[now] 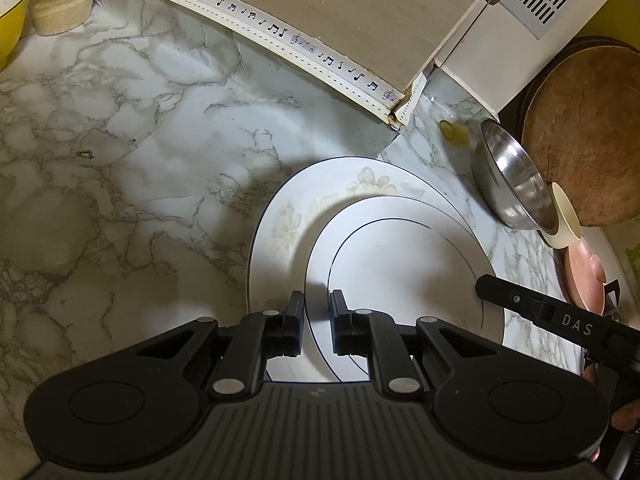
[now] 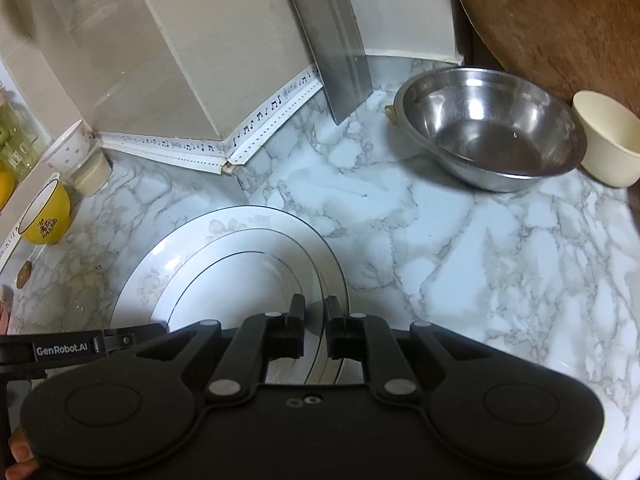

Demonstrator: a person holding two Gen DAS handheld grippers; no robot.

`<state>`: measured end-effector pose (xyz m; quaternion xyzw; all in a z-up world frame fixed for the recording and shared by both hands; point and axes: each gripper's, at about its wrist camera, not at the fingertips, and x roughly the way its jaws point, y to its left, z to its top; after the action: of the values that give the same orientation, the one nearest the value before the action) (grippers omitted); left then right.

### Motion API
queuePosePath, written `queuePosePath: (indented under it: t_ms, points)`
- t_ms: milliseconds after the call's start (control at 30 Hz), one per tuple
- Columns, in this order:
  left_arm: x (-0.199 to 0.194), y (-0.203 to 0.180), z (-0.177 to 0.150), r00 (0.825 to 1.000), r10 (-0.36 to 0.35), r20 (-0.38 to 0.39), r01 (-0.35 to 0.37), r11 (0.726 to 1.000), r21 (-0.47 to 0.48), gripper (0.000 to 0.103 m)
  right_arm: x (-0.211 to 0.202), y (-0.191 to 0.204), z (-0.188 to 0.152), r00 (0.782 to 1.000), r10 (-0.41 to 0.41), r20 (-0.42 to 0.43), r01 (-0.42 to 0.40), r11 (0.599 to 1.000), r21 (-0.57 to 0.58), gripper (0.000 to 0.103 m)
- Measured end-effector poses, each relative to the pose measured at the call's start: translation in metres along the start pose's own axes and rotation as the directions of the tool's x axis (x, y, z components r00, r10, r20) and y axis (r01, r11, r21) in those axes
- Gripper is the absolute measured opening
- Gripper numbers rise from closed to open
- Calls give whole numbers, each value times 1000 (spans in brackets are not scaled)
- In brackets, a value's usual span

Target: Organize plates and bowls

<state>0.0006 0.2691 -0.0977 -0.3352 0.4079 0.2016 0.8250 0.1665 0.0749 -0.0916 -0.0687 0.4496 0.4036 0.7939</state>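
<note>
Starting at the left, a yellow bowl (image 2: 45, 213) sits by the wall on my marble counter (image 2: 460, 240), with a small white cup (image 2: 66, 148) perched on a jar (image 1: 60, 10) of pale grain just behind it. A white strip (image 1: 248, 14) printed with music notes runs along the foot of the wall.

Nearer the middle I have two plates. The larger flowered plate (image 1: 280, 216) lies flat on the counter. The smaller plate (image 1: 400, 256), white with a thin dark ring, sits over it, and I hold it from both sides. My left gripper (image 1: 316, 308) has its jaws clamped on the near-left rim of that smaller plate, the rim passing between the fingers. My right gripper (image 2: 314, 312) is closed on the plate edges at the right side; whether it pinches the smaller plate alone or both rims I cannot tell. Whether the smaller plate rests on the flowered one or is raised a little off it, I also cannot tell.

Further right, a cleaver (image 2: 336, 40) leans upright against the wall. Beside it stands a steel bowl (image 2: 492, 128), and just beside that a cream cup (image 2: 608, 140). A round wooden board (image 1: 584, 136) stands behind them, and a pink dish (image 1: 584, 276) lies at the far right.
</note>
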Motion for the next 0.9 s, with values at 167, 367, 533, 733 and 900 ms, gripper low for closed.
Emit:
queuePosePath:
  t_ms: [167, 367, 533, 733, 900]
  points:
    - [-2, 6, 1, 1000, -19, -7, 19, 1000, -7, 12, 5, -5, -1, 1000, 28, -14, -28, 999, 22, 11]
    - [-12, 6, 1, 1000, 1, 8, -1, 999, 36, 12, 9, -5, -2, 999, 39, -11, -39, 999, 15, 11]
    - [-27, -4, -3, 998, 3, 55, -9, 995, 101, 12, 14, -1, 0, 999, 37, -11, -37, 999, -6, 12]
    - [-39, -29, -8, 993, 14, 119, -37, 981, 191, 12, 12, 2, 0, 999, 33, -13, -33, 999, -26, 12]
    - [-46, -54, -13, 988, 0, 155, -41, 965, 260, 12, -11, 10, -4, 998, 67, 21, -65, 994, -89, 12]
